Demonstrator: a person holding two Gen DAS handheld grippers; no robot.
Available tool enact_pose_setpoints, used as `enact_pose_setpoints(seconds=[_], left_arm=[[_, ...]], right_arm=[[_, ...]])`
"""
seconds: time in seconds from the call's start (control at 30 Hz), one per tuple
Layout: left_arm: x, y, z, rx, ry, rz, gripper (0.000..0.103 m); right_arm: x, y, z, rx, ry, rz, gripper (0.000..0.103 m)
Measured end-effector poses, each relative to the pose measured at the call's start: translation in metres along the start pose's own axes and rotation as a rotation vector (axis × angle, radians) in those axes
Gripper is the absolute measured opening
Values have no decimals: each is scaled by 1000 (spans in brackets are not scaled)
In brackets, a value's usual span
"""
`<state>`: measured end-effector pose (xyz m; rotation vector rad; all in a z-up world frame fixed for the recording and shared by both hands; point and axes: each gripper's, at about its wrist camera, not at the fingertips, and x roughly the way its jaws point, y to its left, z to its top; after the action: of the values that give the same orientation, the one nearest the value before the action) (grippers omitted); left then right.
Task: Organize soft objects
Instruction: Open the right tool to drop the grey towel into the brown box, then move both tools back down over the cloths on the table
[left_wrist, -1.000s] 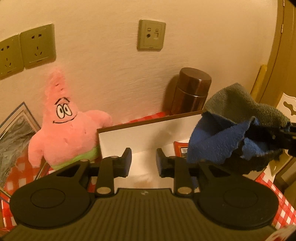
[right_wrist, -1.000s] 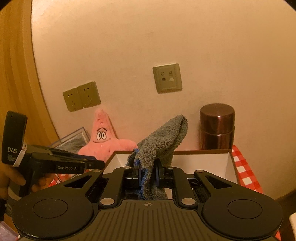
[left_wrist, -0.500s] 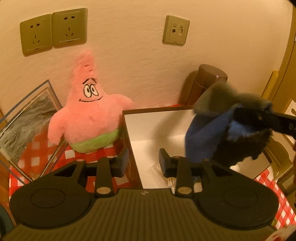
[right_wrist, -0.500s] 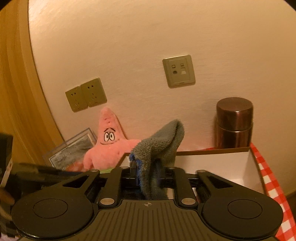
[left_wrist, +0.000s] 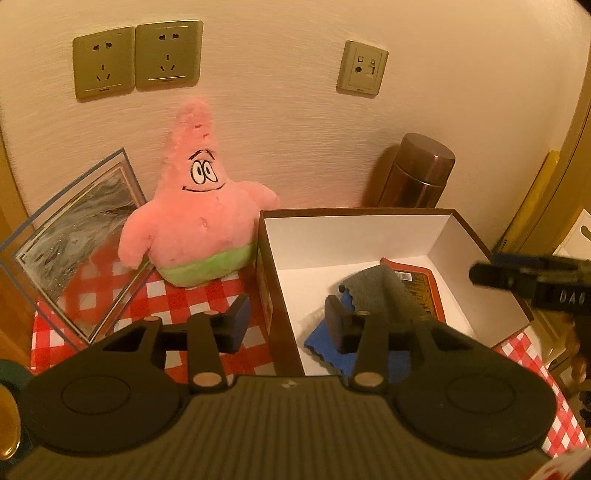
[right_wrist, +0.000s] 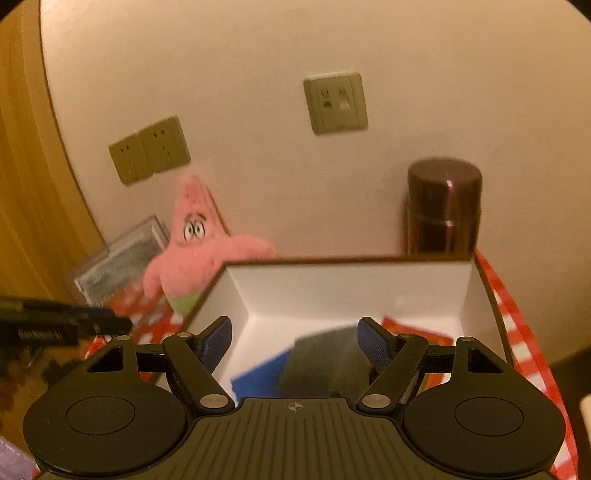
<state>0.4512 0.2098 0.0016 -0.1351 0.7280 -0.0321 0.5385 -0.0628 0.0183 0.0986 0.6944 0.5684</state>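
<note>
Your right gripper (right_wrist: 294, 341) has jaws apart above the box (right_wrist: 369, 284); the cloth (left_wrist: 388, 291) lies inside it. Your left gripper (left_wrist: 286, 325) has jaws apart too, straddling the box wall, plush toy (left_wrist: 199, 225) beside.

I see these finishes:
Plush star (left_wrist: 201, 225): fuzzy pink cloth.
Towel (left_wrist: 384, 291): matt terry.
Flask (left_wrist: 419, 171): glossy metal.
Box (left_wrist: 354, 236): smooth white card.
</note>
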Motion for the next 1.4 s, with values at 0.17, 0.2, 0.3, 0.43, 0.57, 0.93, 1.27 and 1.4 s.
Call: enact_pose_setpoints(seconds=[0.17,0.2,0.3,0.43,0.57,0.93,1.27,1.4], left_arm=[[-15,-1,-3,2,-6,-1,42],[-19,-2,-3,2,-8,0,42],[-33,-4,-6,-4,-18,-1,43],[-53,-7,-12,-11,-30,-3,45],[-76,-12,-23,-11,-37,-6,49],[-130,-41,-66,13,-41,-32,50],[-165,-67,-109,-22,-35,-45,51],[-177,-78,-124,-20,-25,-48,51]], right_arm=[[-15,-3,-15,20,30,-3,75],[-20,-4,-17,24,31,-2,75],[-33,-5,-21,34,29,2,75],[-54,-6,-28,42,28,5,75],[-79,-8,-38,54,24,15,75],[-145,-11,-65,89,2,34,75],[-194,-4,-102,90,15,50,75],[-208,-4,-122,92,40,47,75]])
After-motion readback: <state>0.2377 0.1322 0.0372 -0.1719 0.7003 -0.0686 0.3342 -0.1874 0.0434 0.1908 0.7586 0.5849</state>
